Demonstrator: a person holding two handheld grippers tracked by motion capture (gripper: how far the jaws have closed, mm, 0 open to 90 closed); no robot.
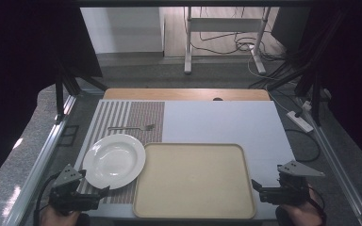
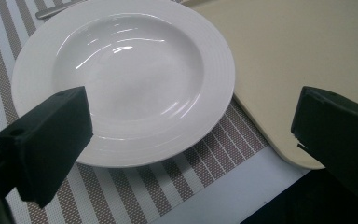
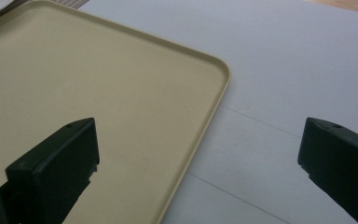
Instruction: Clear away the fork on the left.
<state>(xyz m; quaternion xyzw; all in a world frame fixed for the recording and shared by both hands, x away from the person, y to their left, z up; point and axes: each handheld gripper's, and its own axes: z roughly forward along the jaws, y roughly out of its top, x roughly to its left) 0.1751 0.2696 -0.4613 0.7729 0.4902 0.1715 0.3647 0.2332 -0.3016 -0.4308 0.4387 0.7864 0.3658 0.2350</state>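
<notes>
A white deep plate point(image 1: 114, 160) point(image 2: 121, 79) rests on a striped placemat point(image 1: 122, 115) point(image 2: 205, 161), touching the left rim of a beige tray point(image 1: 194, 181) point(image 2: 298, 60) point(image 3: 74, 93). A fork point(image 1: 132, 127) lies on the mat beyond the plate. My left gripper point(image 1: 104, 192) point(image 2: 191, 126) hovers at the plate's near edge, jaws wide apart with nothing between them. At the tray's near right corner, my right gripper point(image 1: 255, 186) point(image 3: 198, 154) stands open and empty, one jaw over the tray and the other over the grey table.
The grey table top point(image 1: 226, 122) point(image 3: 284, 60) stretches behind and right of the tray, with a wooden strip point(image 1: 184, 94) at its far edge. Metal frame rails point(image 1: 42, 160) run along both sides. Cables and a power strip point(image 1: 300, 121) lie on the floor to the right.
</notes>
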